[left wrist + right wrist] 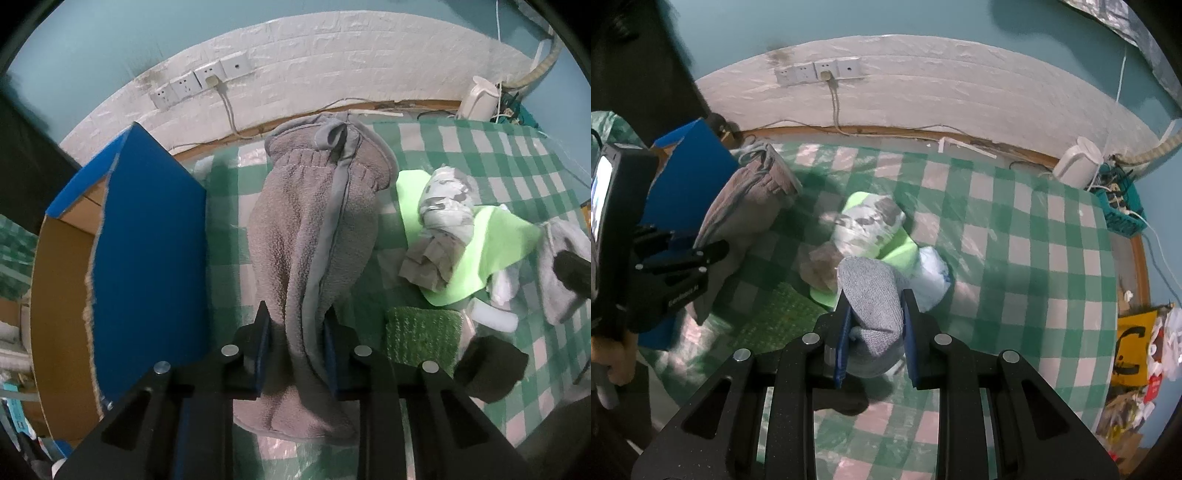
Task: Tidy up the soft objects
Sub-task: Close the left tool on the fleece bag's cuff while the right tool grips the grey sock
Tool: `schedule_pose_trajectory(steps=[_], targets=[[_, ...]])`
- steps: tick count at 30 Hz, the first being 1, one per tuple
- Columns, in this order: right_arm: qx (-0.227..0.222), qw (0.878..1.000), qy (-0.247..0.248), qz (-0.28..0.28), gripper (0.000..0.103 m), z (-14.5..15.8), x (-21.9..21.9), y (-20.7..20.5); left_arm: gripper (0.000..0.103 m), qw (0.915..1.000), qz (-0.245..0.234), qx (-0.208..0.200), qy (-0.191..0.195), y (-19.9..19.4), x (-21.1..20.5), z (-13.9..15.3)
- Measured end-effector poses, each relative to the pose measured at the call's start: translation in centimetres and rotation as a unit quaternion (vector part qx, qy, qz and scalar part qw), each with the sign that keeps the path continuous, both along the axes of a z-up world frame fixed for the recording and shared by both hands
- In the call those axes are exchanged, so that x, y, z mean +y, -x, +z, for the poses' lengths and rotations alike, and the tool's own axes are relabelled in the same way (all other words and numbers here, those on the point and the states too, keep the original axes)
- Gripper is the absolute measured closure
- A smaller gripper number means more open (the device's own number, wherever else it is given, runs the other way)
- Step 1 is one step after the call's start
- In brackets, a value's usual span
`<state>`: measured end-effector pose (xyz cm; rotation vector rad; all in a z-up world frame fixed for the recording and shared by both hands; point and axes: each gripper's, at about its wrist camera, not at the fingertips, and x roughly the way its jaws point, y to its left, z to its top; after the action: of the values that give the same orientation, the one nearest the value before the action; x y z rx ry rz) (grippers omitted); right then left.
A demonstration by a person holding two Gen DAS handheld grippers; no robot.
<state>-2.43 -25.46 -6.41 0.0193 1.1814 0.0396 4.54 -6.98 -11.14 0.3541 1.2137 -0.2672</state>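
My left gripper [297, 314] is shut on a long grey towel [314, 206], which hangs from the pads down onto the green checked tablecloth [517, 158]. In the right wrist view the same towel [746, 206] drapes from the left gripper [714, 249] beside a blue cardboard box [690, 166]. My right gripper [877, 299] is shut on a grey knit cloth [871, 295], lifted over the pile. That pile holds a lime green cloth [905, 254], a camouflage-patterned cloth [868, 221] and a pale blue-white cloth [931, 273].
The open blue box [147, 258] stands left of the towel. A green scrub pad [421, 336] and a dark block [491, 369] lie near the pile. A white kettle [1078, 162] and a teal basket of cables [1119, 206] sit at the back right by the wall.
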Motion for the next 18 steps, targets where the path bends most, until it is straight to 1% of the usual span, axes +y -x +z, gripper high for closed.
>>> schedule_pose_trajectory(steps=[6, 11, 18], targets=[[-0.010, 1.000, -0.007, 0.014, 0.080, 1.2, 1.3, -0.2, 0.078, 0.9994, -0.007, -0.032, 0.006, 0.5, 0.6, 2.5], [-0.018, 1.000, -0.010, 0.024, 0.080, 2.3, 2.6, -0.4, 0.078, 0.9983, -0.005, -0.056, 0.014, 1.3, 1.5, 5.1], [-0.033, 0.998, -0.017, 0.041, 0.080, 4.0, 4.6, -1.0, 0.078, 0.9962, 0.003, -0.084, 0.022, 1.9, 3.2, 7.7]])
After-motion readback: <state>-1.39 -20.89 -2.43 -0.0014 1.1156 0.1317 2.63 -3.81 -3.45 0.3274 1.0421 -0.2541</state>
